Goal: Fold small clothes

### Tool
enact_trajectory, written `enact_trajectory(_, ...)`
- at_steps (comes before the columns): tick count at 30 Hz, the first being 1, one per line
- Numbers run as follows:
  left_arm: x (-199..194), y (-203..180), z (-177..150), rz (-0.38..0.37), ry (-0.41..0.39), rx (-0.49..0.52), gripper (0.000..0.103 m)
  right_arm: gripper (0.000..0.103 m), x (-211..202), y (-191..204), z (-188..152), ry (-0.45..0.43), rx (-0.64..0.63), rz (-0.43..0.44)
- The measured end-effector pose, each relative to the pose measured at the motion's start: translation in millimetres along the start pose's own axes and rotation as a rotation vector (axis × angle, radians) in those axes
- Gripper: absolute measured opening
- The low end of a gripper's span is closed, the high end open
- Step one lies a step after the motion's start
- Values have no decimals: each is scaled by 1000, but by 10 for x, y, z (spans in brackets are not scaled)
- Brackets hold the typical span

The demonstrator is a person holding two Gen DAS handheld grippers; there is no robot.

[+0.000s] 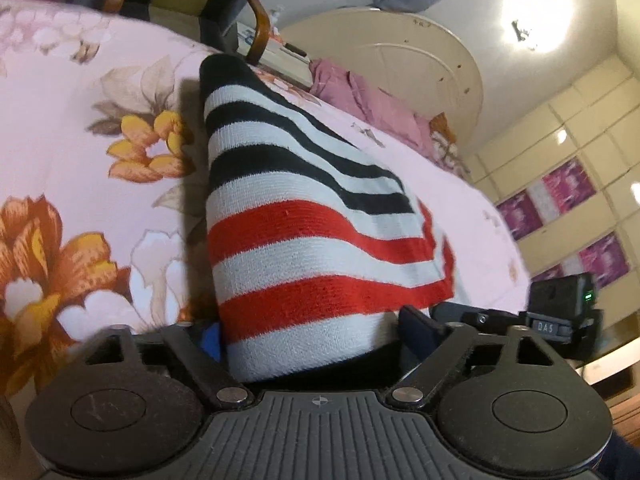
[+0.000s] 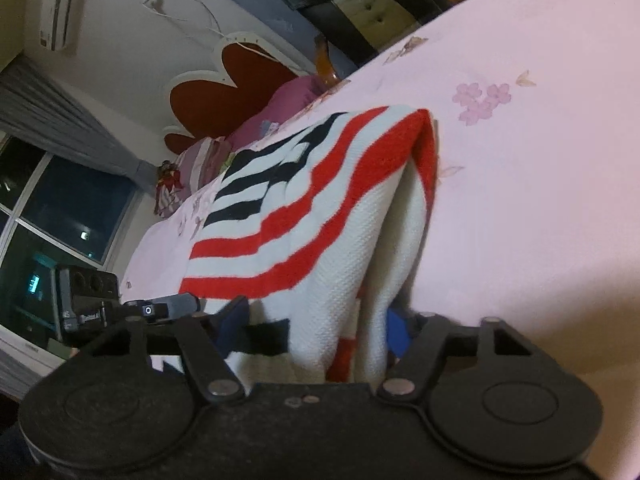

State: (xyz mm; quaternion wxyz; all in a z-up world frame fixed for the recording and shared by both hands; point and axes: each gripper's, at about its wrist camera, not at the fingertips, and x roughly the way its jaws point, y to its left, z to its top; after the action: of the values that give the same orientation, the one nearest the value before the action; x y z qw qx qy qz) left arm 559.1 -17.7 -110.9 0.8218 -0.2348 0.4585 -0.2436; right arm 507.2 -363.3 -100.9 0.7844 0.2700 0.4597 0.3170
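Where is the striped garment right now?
The striped garment fills the centre of both wrist views, running from each gripper's fingers out over the pink floral bedspread.

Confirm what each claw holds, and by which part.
Both grip the striped garment at its near edge: left claw on a red-and-white folded end, right claw on bunched white folds. The rest trails onto the bedsheet.

Striped knit (image 1: 304, 216) on floral bed (image 1: 80, 128).

Mounted low behind each gripper, looking forward and downward along the fingers, very near the striped garment (image 1: 304, 216) filling centre frame. Shared: that garment (image 2: 320, 208), the pink floral bedspread (image 1: 80, 152), headboard toward 1 o'clock left, 10 o'clock right.
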Motion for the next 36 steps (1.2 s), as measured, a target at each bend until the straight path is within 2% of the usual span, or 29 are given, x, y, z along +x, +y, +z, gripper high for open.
enact_trajectory(2,0,-28,7,36,-11,17,70,46,3,10,-9,-21,-14,-34)
enact_trajectory(4,6,-97,3,73,-15,53,65,43,14,52,-29,-39,-39,-60)
enact_trajectory(8,-50,-176,5,92,-40,59,54,36,-5,231,-99,-67,-102,-140)
enact_trajectory(17,-412,-488,13,90,-74,177,51,33,-134,706,-173,-116,-201,-184)
enact_trajectory(20,-595,-469,-19,81,-90,184,51,33,-163,878,-232,-121,-235,-194)
enact_trajectory(28,-1186,-187,-186,52,-114,192,51,33,22,1451,-453,-128,-293,-230)
enact_trajectory(32,-1558,86,-276,51,-110,187,51,33,225,1793,-635,-127,-302,-243)
enact_trajectory(36,-2021,526,-361,62,-101,165,51,33,582,2168,-816,-104,-317,-231)
